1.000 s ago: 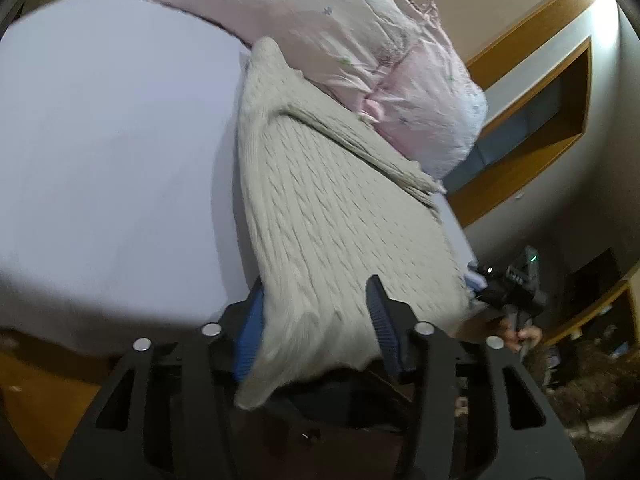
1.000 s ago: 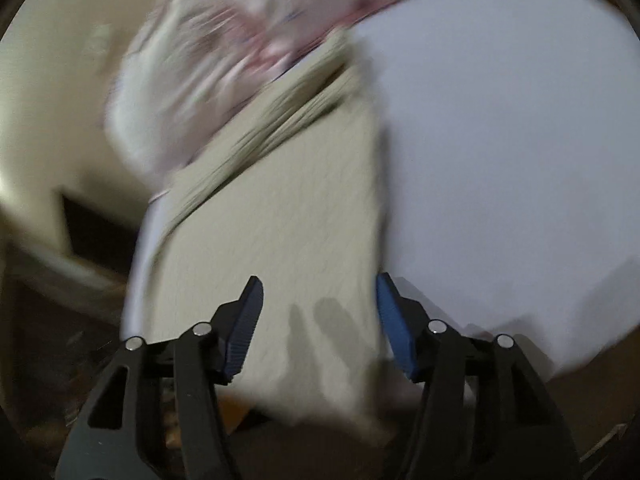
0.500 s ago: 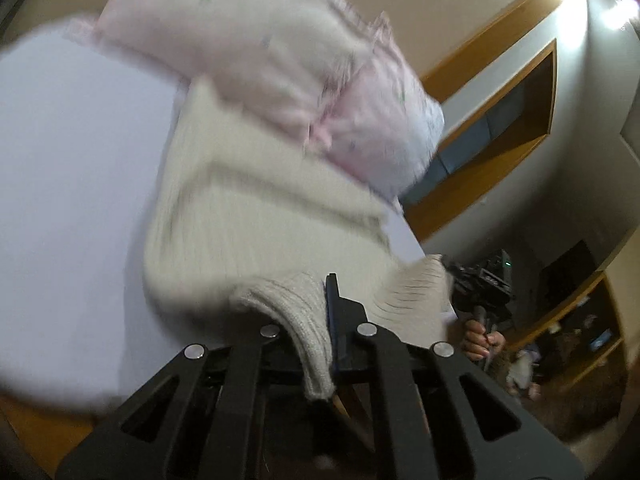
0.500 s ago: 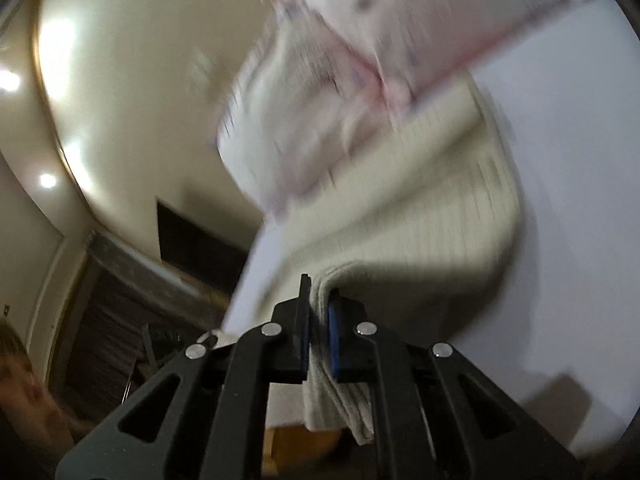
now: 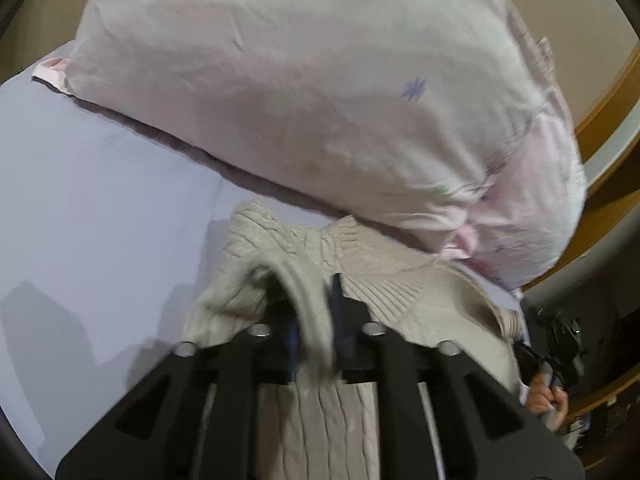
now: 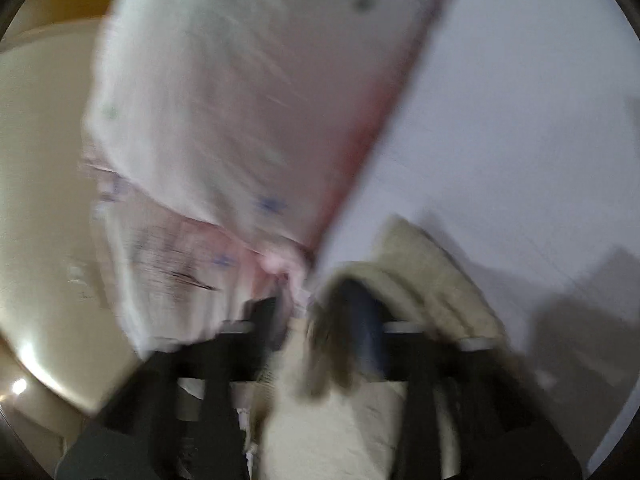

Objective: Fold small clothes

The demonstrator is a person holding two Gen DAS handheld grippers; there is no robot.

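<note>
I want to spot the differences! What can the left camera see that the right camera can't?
Only the left view shows a person's hand holding a dark device at the lower right, and wooden trim. Only the right view shows a bright ceiling light. Both show the sweater pinched in a hand-held gripper, the pillow and the sheet.

R wrist view motion-blurred; right tongs (image 6: 320, 320) w/ fingers smeared. Beige cable-knit sweater (image 5: 320, 412) cut off at bottom edge, hides left tongs' (image 5: 316, 320) pads.
</note>
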